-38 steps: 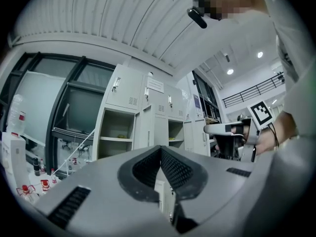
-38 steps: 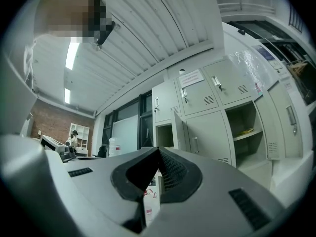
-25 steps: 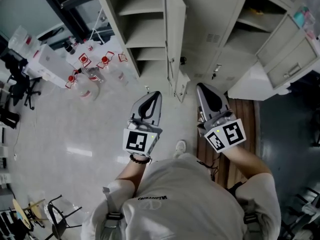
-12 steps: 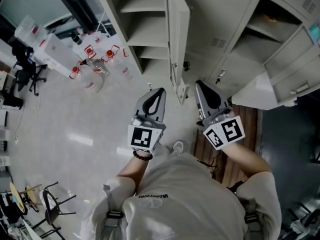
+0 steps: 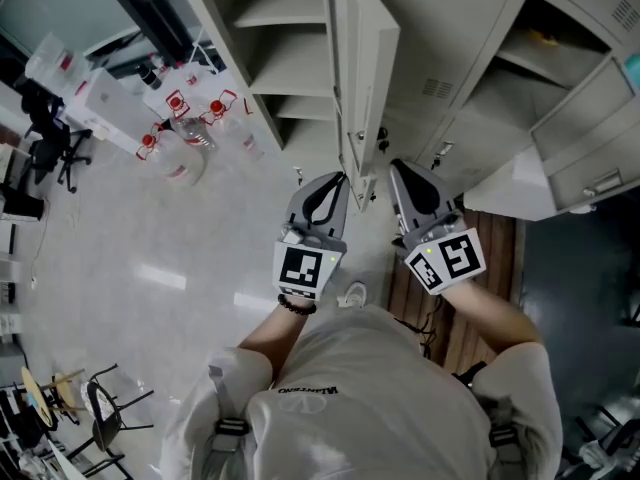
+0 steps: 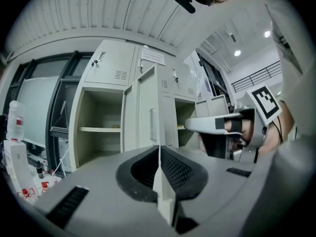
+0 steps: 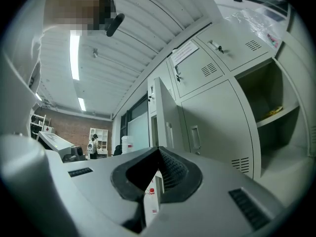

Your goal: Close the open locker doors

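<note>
Seen from above, a person in a white T-shirt (image 5: 350, 408) holds a tool in each hand. The print across the shirt's chest is too small to read with certainty. A dark beaded bracelet (image 5: 296, 306) circles the left wrist. Each tool carries a cube with a black-and-white square marker. A strip of brown wooden boards (image 5: 480, 288) lies on the floor beneath the right arm.

The left tool (image 5: 336, 180) has its jaws pressed together with nothing between them, and so does the right tool (image 5: 398, 168). Both point roughly level toward a bank of pale grey lockers (image 5: 440, 58).

Just ahead of the tips, between the two tools, an open locker door (image 5: 360, 78) stands edge-on. It is swung out from a compartment with bare shelves (image 5: 285, 63) on its left. Whether either tool touches it cannot be told. Further right a second compartment (image 5: 530, 33) is also open, its door (image 5: 590, 118) hanging outward.

A paper label (image 6: 152, 57) is stuck on an upper locker door, its print too small to read.

On the pale floor to the left stand clear bottles with red labels (image 5: 185, 133), beside white cartons (image 5: 95, 108) and a black chair (image 5: 40, 168).
</note>
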{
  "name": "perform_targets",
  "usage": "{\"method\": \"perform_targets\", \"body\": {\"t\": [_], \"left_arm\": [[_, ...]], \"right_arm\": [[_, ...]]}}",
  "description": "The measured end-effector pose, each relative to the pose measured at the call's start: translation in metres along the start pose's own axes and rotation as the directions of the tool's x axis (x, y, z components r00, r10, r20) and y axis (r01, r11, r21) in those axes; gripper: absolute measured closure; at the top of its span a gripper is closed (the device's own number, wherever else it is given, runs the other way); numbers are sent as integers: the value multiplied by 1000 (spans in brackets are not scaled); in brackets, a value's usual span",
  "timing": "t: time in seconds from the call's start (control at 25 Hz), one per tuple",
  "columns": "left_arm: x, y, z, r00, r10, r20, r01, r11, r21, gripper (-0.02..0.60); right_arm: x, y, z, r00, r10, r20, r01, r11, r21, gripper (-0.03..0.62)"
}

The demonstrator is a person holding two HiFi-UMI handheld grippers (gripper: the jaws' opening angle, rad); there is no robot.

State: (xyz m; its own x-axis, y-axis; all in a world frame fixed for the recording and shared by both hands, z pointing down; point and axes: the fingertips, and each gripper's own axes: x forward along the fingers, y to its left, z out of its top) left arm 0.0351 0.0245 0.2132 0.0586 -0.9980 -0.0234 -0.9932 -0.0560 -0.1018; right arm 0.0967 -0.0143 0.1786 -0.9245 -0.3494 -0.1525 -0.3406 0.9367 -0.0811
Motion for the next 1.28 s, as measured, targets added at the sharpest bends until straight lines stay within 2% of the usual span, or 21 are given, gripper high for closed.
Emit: {"method": "perform_targets", "body": {"t": [0.28,0.48,0.68,0.96,1.04,1.12,1.28], "left_arm": [[30,-1,-22,999,-17,-39,17,1000,6,575],[53,-4,-40,997,-10,-80,12,1000,19,497],[71,-10,-57,994,7,-110,-4,1000,23,455],[89,-10,-76,987,57,-148,-55,998,21,451],[89,-7,-77,987,65,-147,-63,998,17,482],[83,-1,-77,988,58,-142,-59,998,-1,485],[63,19,-78,991,36,-133,-39,999,-23,487]], "right_arm": [[14,-11,-14,1000,-20,-24,20,1000,0,583],[21,-20,-21,999,-35,-41,35,999,-1,583],[23,-29,-27,997,-49,-54,49,999,0,583],[24,-38,-34,996,-60,-68,61,998,10,583],[26,-37,-32,997,-43,-58,44,999,21,583],[29,-33,-28,999,-4,-40,5,999,36,583],[45,-10,-19,986,166,-9,-165,984,69,572]]}}
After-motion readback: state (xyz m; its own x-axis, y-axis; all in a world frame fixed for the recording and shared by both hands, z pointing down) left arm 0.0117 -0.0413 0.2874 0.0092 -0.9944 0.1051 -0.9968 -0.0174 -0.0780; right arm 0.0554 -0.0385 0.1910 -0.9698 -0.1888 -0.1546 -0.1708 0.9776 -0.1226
